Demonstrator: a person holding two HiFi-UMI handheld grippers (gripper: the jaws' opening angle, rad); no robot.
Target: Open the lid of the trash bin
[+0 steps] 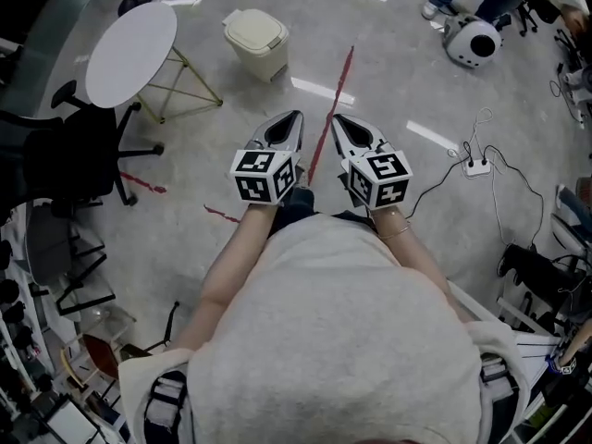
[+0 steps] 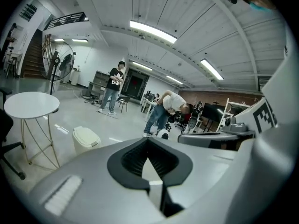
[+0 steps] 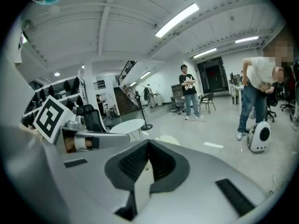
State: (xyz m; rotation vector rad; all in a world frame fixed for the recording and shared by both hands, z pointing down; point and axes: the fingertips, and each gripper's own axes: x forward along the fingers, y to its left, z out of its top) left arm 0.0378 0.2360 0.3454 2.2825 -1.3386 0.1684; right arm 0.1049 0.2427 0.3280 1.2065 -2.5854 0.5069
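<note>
The trash bin (image 1: 255, 41) is a small cream bin with its lid down, standing on the grey floor well ahead of me. In the left gripper view the trash bin (image 2: 86, 139) shows low at the left, beyond the jaws. In the right gripper view only the top of the trash bin (image 3: 168, 139) peeks over the jaws. My left gripper (image 1: 288, 118) and right gripper (image 1: 343, 121) are held side by side in front of my body, far short of the bin. Both are shut with nothing in them, jaws meeting at the tips (image 2: 148, 142) (image 3: 148, 144).
A round white table (image 1: 130, 53) on thin legs stands left of the bin, with a black office chair (image 1: 65, 160) nearer me. A red tape line (image 1: 331, 109) runs along the floor between the grippers. A power strip (image 1: 477, 166) with cables lies right. People stand further off.
</note>
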